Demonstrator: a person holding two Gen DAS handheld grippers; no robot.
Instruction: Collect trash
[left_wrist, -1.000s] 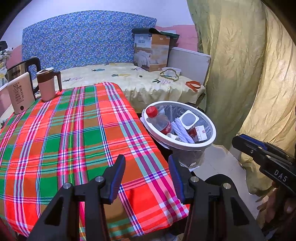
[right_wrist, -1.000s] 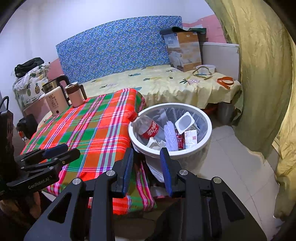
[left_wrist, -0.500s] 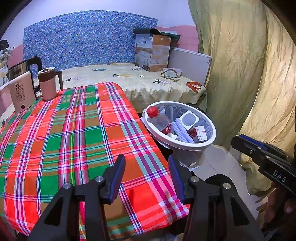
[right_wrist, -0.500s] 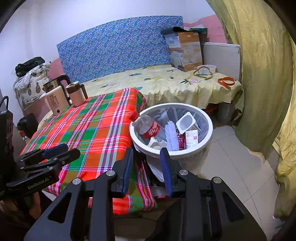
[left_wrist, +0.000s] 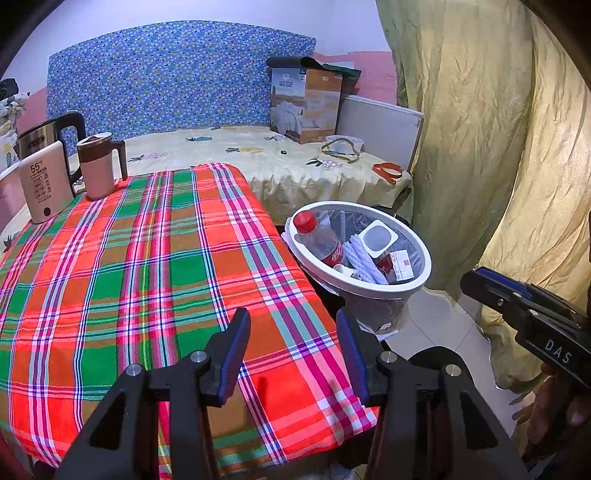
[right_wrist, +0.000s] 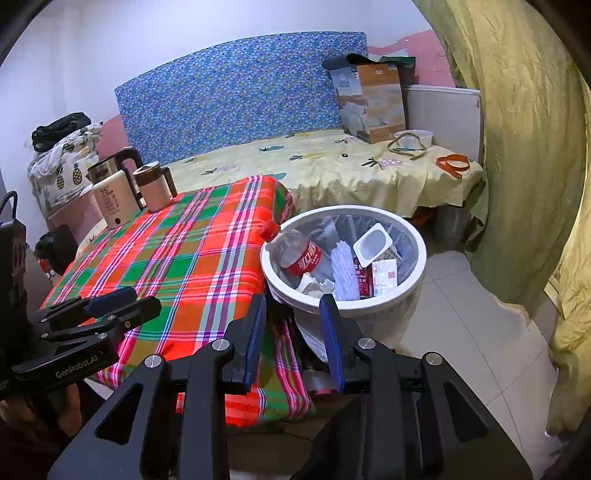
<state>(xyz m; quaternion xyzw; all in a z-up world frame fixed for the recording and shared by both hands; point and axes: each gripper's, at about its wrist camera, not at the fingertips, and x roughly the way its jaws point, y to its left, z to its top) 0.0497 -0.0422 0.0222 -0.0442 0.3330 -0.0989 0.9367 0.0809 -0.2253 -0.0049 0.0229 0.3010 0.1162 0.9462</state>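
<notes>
Nothing moved: trash bin (right_wrist: 413, 295) just beyond empty right fingers (right_wrist: 334, 343).

A pale white wall (right_wrist: 147, 55) is rising behind a curved blue floral-print headboard (right_wrist: 236, 92). A bed under a yellow fruit-patterned sheet (right_wrist: 332, 162) is standing against it, with a brown cardboard box (right_wrist: 373, 107) sitting at its far corner. A table under a red, green and orange plaid cloth (left_wrist: 147, 258) is standing just beside the bed. Crinkled olive-yellow curtains (left_wrist: 480, 129) are hanging along the right side. Pale glossy floor tiles (right_wrist: 472, 332) are reflecting even indoor light.
</notes>
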